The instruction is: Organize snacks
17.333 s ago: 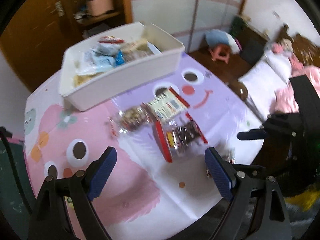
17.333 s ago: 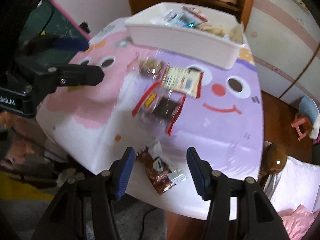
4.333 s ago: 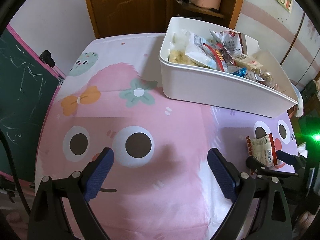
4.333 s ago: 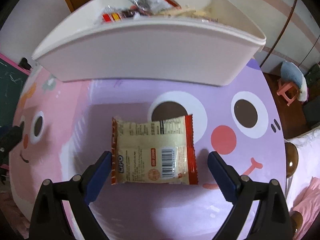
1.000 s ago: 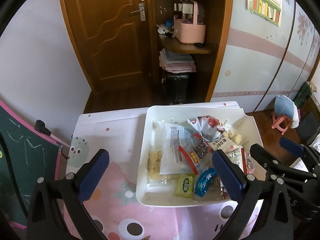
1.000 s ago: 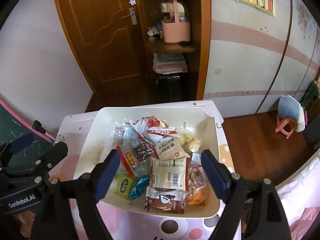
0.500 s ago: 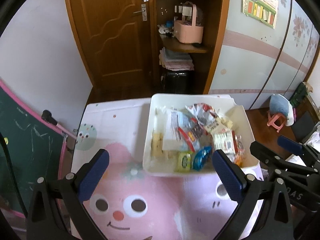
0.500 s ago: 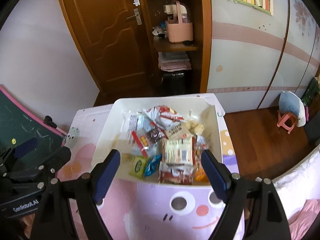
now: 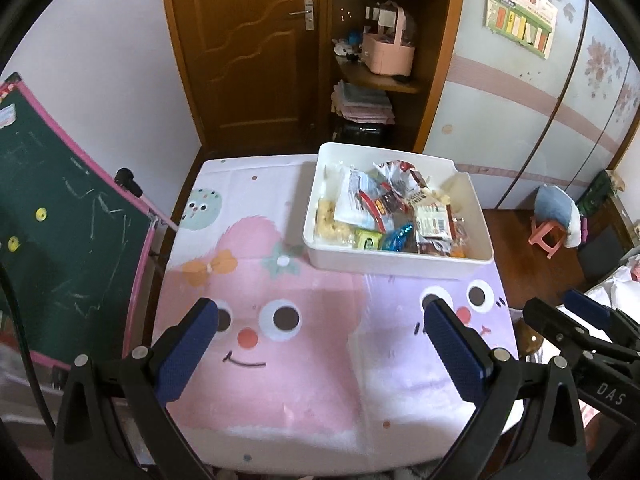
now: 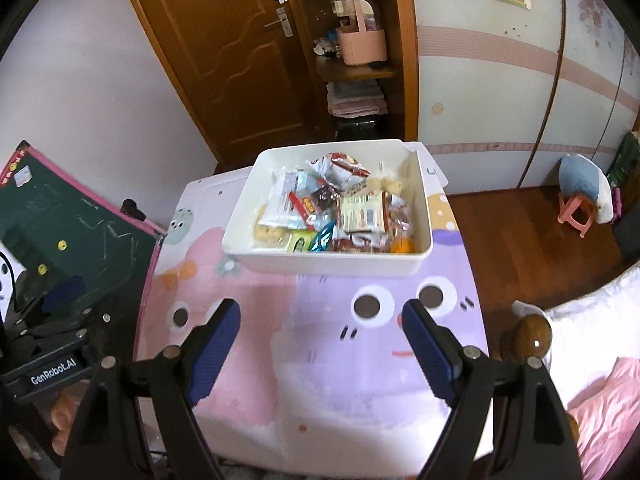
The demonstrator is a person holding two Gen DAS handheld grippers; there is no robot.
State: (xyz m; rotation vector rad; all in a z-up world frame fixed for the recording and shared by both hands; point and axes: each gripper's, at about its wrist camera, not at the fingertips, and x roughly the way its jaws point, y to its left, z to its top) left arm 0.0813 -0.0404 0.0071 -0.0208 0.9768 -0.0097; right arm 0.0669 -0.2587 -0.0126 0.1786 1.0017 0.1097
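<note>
Snack packets (image 9: 390, 216) heaped inside white bin (image 9: 394, 262) at far side of desk (image 9: 304, 392) with cartoon-face cloth. Left tool (image 9: 320, 344) and right tool (image 10: 322, 340) above near edge, both released, nothing between pads.

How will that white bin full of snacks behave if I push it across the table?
The white bin looks like rigid plastic with a flat base, so it should probably slide rather than tip. The snack packets seem light and loose, so they may shift. The printed tablecloth might bunch up under it.
</note>
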